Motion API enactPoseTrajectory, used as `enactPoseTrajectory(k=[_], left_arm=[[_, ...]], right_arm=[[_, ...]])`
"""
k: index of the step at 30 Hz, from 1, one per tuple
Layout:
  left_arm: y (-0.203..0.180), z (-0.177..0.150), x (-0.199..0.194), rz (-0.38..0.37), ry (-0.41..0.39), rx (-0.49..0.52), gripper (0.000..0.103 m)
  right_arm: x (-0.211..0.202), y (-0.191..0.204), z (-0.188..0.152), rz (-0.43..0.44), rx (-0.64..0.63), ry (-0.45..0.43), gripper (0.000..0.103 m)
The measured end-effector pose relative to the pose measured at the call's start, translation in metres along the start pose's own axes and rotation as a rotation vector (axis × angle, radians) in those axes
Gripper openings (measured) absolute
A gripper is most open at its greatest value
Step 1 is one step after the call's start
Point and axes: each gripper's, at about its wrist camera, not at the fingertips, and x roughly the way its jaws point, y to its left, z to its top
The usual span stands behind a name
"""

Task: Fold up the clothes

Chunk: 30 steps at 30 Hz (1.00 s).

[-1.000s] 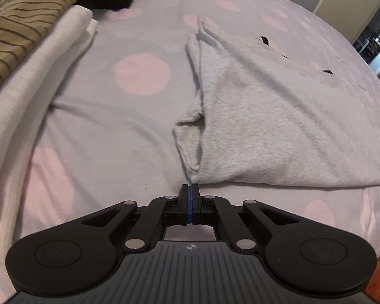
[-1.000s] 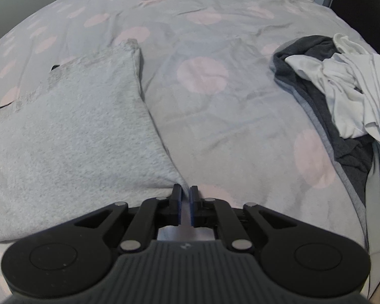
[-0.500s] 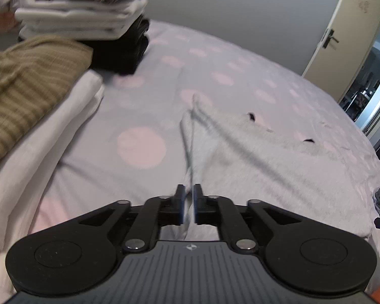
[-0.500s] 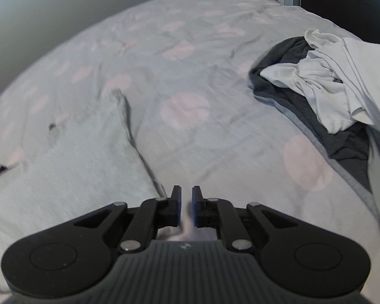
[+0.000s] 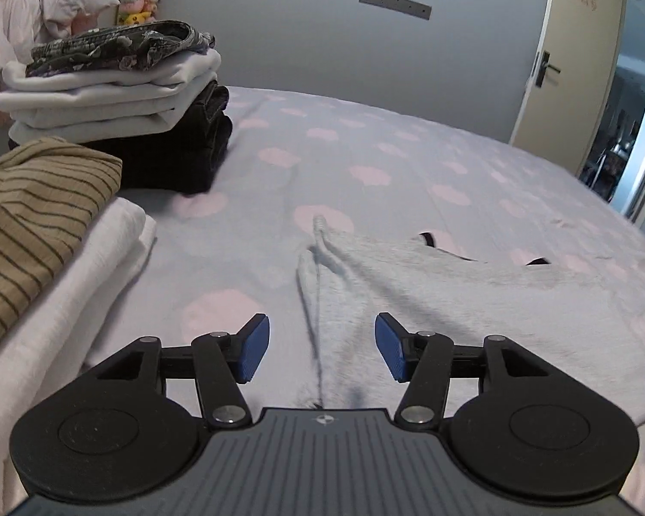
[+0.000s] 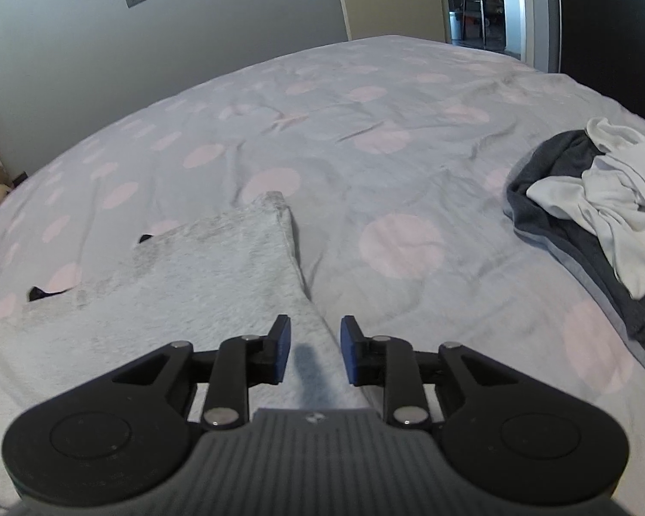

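- Grey marl jersey, soft and slightly fuzzy, lies under both of our grippers: the grey garment (image 5: 430, 288) is spread flat on the bedsheet (image 5: 365, 159), a pale lilac cotton with round pink dots.
- Far to the left of our left gripper (image 5: 318, 352) sits an olive striped top (image 5: 34, 215), ribbed and folded, on a folded white towel-like cloth (image 5: 86, 296).
- Beyond those, ahead and to the left, a squared stack of folded clothes (image 5: 116, 99) has dark floral denim on top, pale grey layers under it and black at the base.
- Our left gripper has let go: half a second ago its blue pads were nearly closed on the garment's side fold; now they stand wide apart and empty, with the fold lying loose between them.
- Since a second ago both cameras have tipped up from the bed, so the grey wall and a doorway (image 5: 580, 64) come into view.
- Our right gripper (image 6: 314, 354) has also parted its pads, about halfway, and grips nothing; the garment's right edge (image 6: 299, 266) runs ahead between them.
- Well off to the right of our right gripper lies a crumpled heap: a white shirt (image 6: 615, 210) on top of a dark grey garment (image 6: 550, 223).
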Motion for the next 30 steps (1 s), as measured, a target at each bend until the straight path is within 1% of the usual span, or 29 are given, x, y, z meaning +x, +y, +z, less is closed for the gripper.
enactPoseTrajectory(k=[2, 4, 7, 10, 13, 19, 21, 27, 30], left_arm=[[0.003, -0.001, 0.007, 0.001, -0.006, 0.012, 0.064], [0.009, 0.001, 0.015, -0.003, 0.006, -0.019, 0.063], [0.018, 0.005, 0.025, -0.017, 0.005, -0.074, 0.063], [0.019, 0.008, 0.036, -0.013, -0.007, -0.077, 0.063], [0.017, 0.008, 0.048, 0.009, 0.0, -0.046, 0.063], [0.027, 0.004, 0.06, 0.018, 0.027, -0.052, 0.063], [0.029, 0.003, 0.063, 0.014, 0.035, -0.064, 0.062], [0.024, 0.001, 0.066, 0.0, 0.034, -0.018, 0.062], [0.023, 0.0, 0.068, 0.002, 0.038, -0.017, 0.062]], right_arm=[[0.009, 0.0, 0.001, -0.01, 0.015, -0.01, 0.031], [0.016, 0.002, 0.003, -0.012, 0.023, -0.024, 0.035], [0.023, 0.007, 0.004, 0.014, 0.01, -0.041, 0.043], [0.028, 0.013, 0.005, 0.038, -0.033, -0.062, 0.046], [0.038, 0.015, 0.008, 0.052, -0.038, -0.063, 0.046], [0.061, 0.013, 0.016, 0.079, -0.001, -0.068, 0.046], [0.068, 0.013, 0.017, 0.081, -0.008, -0.07, 0.046], [0.083, 0.014, 0.019, 0.087, -0.02, -0.062, 0.047], [0.087, 0.016, 0.019, 0.086, -0.033, -0.06, 0.049]])
